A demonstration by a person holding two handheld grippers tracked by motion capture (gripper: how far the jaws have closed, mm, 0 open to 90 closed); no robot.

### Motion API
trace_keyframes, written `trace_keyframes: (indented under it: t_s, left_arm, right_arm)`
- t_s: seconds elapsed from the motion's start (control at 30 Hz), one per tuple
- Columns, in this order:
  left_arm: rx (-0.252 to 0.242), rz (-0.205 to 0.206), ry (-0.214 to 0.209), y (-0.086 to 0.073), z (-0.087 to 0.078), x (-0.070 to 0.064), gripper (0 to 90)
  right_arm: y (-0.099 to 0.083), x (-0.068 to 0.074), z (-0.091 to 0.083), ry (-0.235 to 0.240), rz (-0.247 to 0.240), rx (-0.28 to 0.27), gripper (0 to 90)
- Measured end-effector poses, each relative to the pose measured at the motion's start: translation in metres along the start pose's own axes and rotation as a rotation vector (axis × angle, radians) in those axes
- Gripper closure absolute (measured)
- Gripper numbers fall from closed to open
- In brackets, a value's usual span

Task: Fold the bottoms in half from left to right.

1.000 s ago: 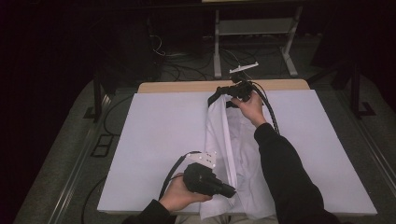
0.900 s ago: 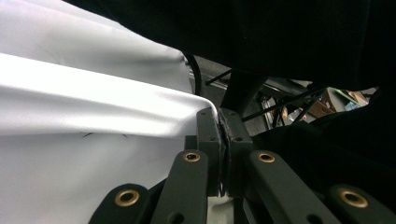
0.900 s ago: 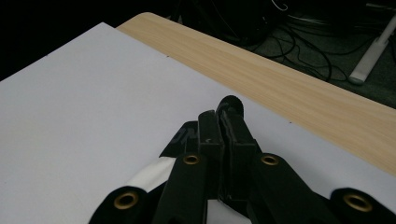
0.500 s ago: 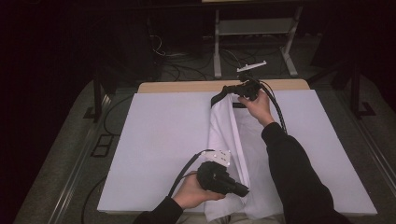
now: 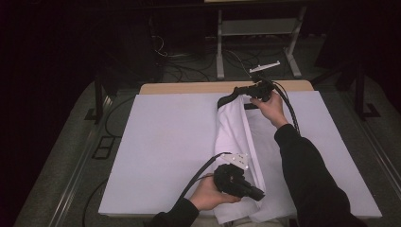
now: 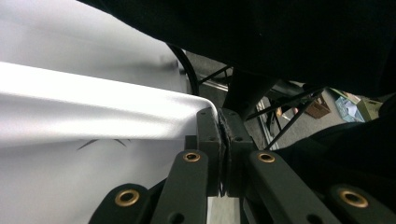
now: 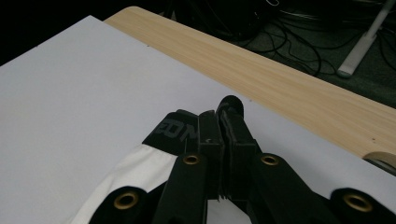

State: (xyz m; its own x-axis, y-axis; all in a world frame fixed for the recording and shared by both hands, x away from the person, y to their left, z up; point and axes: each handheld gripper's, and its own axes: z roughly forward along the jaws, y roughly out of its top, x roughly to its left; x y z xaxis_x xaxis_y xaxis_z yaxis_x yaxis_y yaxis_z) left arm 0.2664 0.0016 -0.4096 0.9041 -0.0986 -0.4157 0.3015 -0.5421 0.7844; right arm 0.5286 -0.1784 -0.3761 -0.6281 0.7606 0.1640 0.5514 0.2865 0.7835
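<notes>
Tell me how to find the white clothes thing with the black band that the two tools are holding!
Look at the big white sheet covering the table. Down its middle, a little to the right, runs a long folded strip of white cloth, stretched between the right tool at the far end and the left tool at the near end. It is rumpled and raised, with a black band at its far end.
</notes>
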Motion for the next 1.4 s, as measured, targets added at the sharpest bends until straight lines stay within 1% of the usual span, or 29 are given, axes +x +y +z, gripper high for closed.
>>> trace_keyframes:
  t_s: [0.1,0.17,0.27,0.4,0.47,0.57,0.63,0.67,0.83,0.9,0.93,1.13,1.27,1.4]
  left_arm:
    - [0.002,0.007,-0.009,0.004,0.008,0.002,87.2]
    - [0.015,0.013,-0.018,0.006,0.015,0.003,87.2]
    - [0.035,0.028,-0.019,0.009,0.024,0.005,87.2]
    - [0.032,0.029,-0.031,0.011,0.033,0.009,87.2]
    - [0.031,0.02,-0.035,0.012,0.038,0.011,87.2]
    - [0.043,0.026,-0.036,0.015,0.043,0.013,87.2]
    - [0.041,0.022,-0.038,0.017,0.047,0.015,87.2]
    - [0.044,0.025,-0.036,0.018,0.048,0.015,87.1]
    - [0.046,0.014,-0.031,0.022,0.055,0.019,87.2]
    - [0.047,0.014,-0.029,0.024,0.057,0.02,87.1]
    - [0.05,0.017,-0.027,0.025,0.059,0.02,87.2]
    - [0.064,0.002,-0.027,0.03,0.071,0.022,87.2]
    - [0.077,-0.008,-0.023,0.034,0.078,0.024,87.1]
    - [0.073,-0.013,-0.026,0.038,0.084,0.025,87.0]
  right_arm:
    - [-0.002,-0.004,-0.005,-0.006,-0.001,0.004,85.8]
    - [-0.003,-0.007,-0.008,-0.01,-0.003,0.011,85.9]
    - [-0.007,-0.011,-0.012,-0.021,-0.01,0.026,85.8]
    - [-0.012,-0.018,-0.017,-0.028,0.001,0.03,85.8]
    - [-0.015,-0.021,-0.019,-0.029,0.008,0.032,85.8]
    - [-0.016,-0.026,-0.021,-0.024,0.014,0.032,85.8]
    - [-0.017,-0.028,-0.023,-0.017,0.02,0.029,85.8]
    - [-0.017,-0.029,-0.023,-0.015,0.02,0.027,85.8]
    - [-0.019,-0.033,-0.021,0.0,0.022,0.032,85.8]
    - [-0.02,-0.035,-0.02,0.004,0.03,0.035,85.8]
    - [-0.02,-0.036,-0.02,0.004,0.033,0.036,85.8]
    - [-0.023,-0.043,-0.023,-0.002,0.033,0.045,85.8]
    - [-0.026,-0.049,-0.026,0.009,0.041,0.044,85.8]
    - [-0.028,-0.054,-0.029,0.005,0.039,0.049,85.8]
